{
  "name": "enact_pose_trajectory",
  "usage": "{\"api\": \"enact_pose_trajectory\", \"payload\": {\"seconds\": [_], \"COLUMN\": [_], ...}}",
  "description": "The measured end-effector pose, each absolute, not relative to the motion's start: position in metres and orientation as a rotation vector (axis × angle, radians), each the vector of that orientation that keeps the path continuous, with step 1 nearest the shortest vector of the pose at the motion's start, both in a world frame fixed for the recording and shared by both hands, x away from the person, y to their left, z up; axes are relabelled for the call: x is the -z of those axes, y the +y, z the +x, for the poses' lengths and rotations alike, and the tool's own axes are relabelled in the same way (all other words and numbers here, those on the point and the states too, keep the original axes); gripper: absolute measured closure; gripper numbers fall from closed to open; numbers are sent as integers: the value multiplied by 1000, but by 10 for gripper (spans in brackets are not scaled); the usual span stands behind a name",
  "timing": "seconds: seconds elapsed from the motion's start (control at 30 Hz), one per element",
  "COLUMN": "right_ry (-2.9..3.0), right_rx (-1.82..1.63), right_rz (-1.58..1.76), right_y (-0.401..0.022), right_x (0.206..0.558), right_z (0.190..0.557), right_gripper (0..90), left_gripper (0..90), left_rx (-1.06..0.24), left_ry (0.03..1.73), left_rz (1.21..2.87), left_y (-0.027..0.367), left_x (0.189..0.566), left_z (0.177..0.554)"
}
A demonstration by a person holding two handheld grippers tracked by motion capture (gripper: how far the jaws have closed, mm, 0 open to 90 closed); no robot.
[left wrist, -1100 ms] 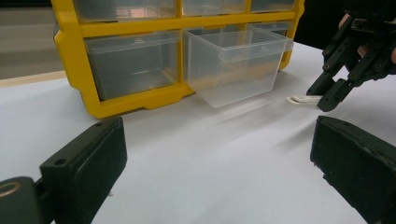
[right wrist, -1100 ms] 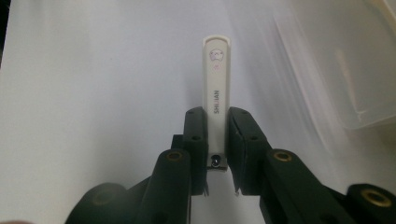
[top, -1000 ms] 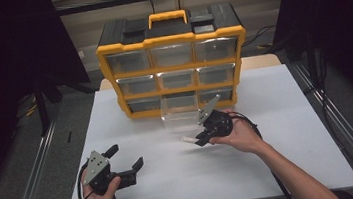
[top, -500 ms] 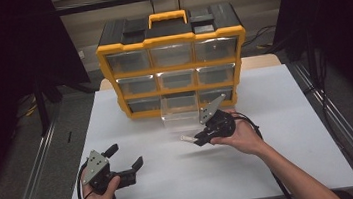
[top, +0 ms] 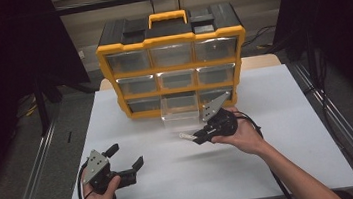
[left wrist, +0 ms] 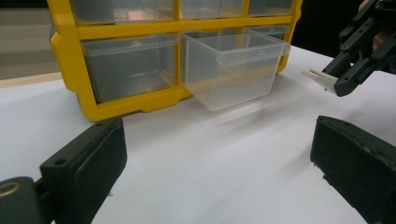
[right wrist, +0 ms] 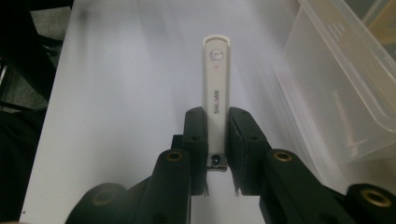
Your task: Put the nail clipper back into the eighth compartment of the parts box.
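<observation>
A yellow organizer (top: 172, 54) with clear drawers stands at the back of the white table (top: 296, 156). Its bottom middle drawer (top: 180, 113) is pulled out onto the table and looks empty in the left gripper view (left wrist: 233, 70). Just right of that drawer, my right gripper (top: 200, 138) hovers shut on a slim white nail clipper (right wrist: 216, 79), which sticks out past the jaws toward the left (top: 187, 136). My left gripper (top: 126, 155) rests at the front left, open, with nothing between its jaws (left wrist: 219, 135).
The organizer's other drawers are pushed in. A black cable (top: 252, 121) trails from the right gripper over the hand. Dark curtains and metal rails flank the table on both sides.
The right gripper has shifted slightly with the nail clipper still in its jaws. The left gripper has stayed put.
</observation>
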State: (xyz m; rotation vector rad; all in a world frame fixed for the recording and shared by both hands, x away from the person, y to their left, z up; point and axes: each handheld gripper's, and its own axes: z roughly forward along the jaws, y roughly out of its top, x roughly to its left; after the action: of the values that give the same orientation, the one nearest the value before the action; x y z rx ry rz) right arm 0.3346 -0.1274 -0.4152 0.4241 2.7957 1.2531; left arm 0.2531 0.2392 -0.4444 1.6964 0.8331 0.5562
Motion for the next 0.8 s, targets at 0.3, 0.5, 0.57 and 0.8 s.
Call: {"api": "enact_pose_trajectory", "payload": {"seconds": [0.3,0.5,0.57,0.8], "right_ry": [2761,2734,2730,2732], "right_rx": [-1272,-1286,-1286,-1294], "right_rz": [418,426,425,413], "right_y": [-129,-132,-132,-128], "right_x": [405,397,394,388], "right_z": [334,335,336,338], "right_gripper": [779,779,779,778], "left_gripper": [37,37,37,37], "left_rx": [-565,-567,-567,-561], "left_ry": [813,824,823,820], "left_rz": [1692,1692,1691,1691], "left_y": [242,241,241,240], "left_x": [443,443,443,444], "left_z": [253,252,252,253]}}
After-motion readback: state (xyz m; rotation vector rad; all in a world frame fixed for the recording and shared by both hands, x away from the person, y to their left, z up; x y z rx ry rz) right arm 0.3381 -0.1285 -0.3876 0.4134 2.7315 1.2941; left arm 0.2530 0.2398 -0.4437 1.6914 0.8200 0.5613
